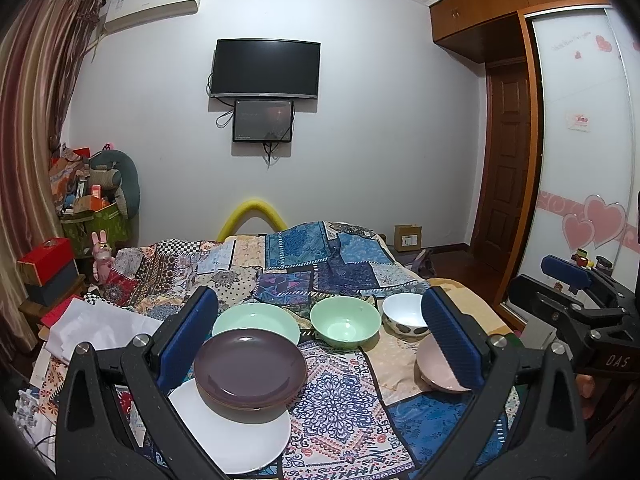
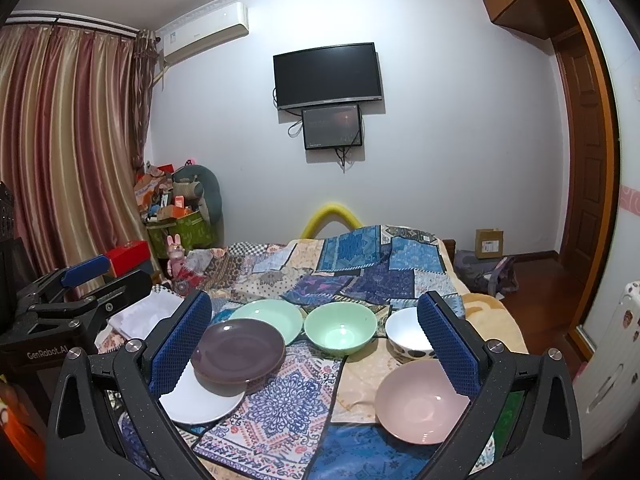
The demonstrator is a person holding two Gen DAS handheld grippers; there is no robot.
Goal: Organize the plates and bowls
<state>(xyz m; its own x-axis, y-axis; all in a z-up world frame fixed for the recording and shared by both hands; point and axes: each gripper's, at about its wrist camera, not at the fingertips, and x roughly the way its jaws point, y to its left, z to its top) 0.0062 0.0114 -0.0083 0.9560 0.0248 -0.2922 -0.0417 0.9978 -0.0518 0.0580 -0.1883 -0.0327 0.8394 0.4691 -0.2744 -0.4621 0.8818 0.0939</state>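
Dishes lie spread on the quilt (image 2: 332,264) of a bed, lower half of both views. Both my grippers hang above them with jaws spread wide and nothing between: left gripper (image 1: 320,340), right gripper (image 2: 314,340).

At lower left a purple plate (image 1: 250,368) sits on a white plate (image 1: 236,436), overlapping it off-centre; a green plate (image 1: 256,322) lies just behind, and from here I cannot tell whether the purple rim touches it. At centre is a green bowl (image 1: 345,326), right of it a white spotted bowl (image 2: 404,334), and at lower right a pink bowl (image 2: 422,402).

My worry is the soft, wrinkled bedding: dishes sit unevenly on it, so a stack set down could tip or slide, I judge. Pinching a smooth rim at an angle could let it slip. The purple plate hangs off the white one, so lifting either may drag the other.

Paper (image 1: 100,328) lies at the left edge of the bed, near the plates; nothing blocks the bowls.
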